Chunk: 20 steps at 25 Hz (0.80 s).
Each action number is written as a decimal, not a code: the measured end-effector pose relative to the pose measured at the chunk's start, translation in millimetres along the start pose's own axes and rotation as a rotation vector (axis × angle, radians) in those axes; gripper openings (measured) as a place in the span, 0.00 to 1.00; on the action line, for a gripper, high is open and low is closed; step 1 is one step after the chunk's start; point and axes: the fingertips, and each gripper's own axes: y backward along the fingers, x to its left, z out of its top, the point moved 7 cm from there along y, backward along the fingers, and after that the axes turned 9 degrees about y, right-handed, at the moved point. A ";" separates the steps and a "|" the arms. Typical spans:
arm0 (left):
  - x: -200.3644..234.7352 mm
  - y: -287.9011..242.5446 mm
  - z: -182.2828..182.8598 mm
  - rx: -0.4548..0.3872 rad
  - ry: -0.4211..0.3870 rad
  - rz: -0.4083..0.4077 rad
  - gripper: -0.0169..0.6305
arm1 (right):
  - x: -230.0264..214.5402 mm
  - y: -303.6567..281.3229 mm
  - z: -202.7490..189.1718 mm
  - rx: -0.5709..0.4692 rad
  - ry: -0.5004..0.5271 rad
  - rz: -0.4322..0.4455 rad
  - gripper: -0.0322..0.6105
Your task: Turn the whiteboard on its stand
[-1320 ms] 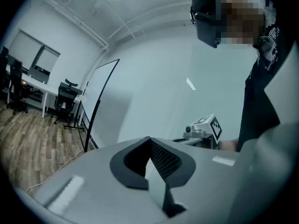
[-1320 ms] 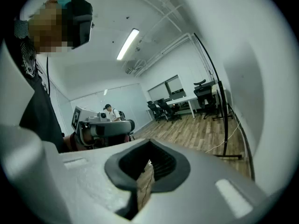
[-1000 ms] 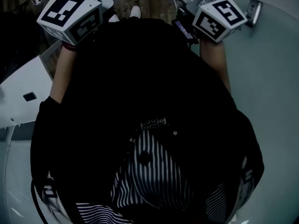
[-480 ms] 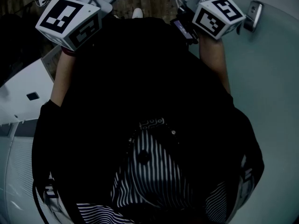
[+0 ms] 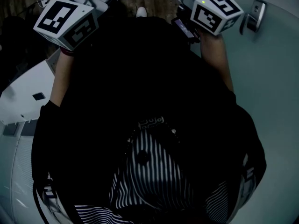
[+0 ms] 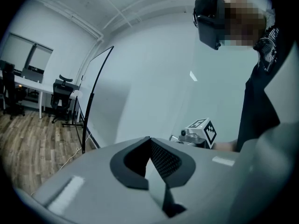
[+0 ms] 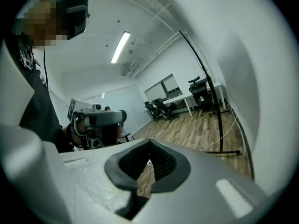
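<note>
- Clenched shut, the left gripper (image 6: 150,146) has its jaws pressed together on nothing, and the right gripper (image 7: 149,148) is shut and empty too.
- Ahead and to the left of the left gripper's jaws, the whiteboard (image 6: 105,101) stands upright on its stand, apart from them. From the right gripper, the board (image 7: 233,101) rises ahead and to the right, its thin black rim curving overhead. Neither gripper touches it.
- Only the two gripper views take in the board, the jaws and the room. Each also catches the other gripper, held in a hand, and the person in a headset (image 6: 208,17).
- The head view alone looks down on the left cube (image 5: 67,20) and the right cube (image 5: 217,13). It also shows both forearms (image 5: 60,73), a dark jacket (image 5: 140,78) and a striped shirt (image 5: 149,171). The jaws lie past its top edge.
- Counted: two grippers, two marker cubes and one whiteboard. One dark stand foot (image 7: 224,152) shows beyond the right gripper. Two office chairs (image 6: 63,97) sit at a white desk (image 6: 32,85) beyond the left gripper.
- Bare wood floor (image 7: 187,129) lies open between the right gripper's jaws and the stand. A thin cable (image 7: 221,138) trails across it just beside the foot.
</note>
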 end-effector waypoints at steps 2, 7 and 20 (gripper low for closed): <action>-1.6 -1.2 -0.6 0.009 -0.018 -0.017 0.03 | 1.3 3.1 2.0 -0.016 0.005 -0.022 0.05; 13.0 -14.1 -1.7 -0.053 -0.013 -0.093 0.03 | -8.1 6.3 -1.4 -0.046 0.000 -0.109 0.05; 17.4 -6.9 -8.5 -0.038 0.005 -0.021 0.03 | -10.1 3.8 -0.6 -0.015 -0.033 -0.048 0.05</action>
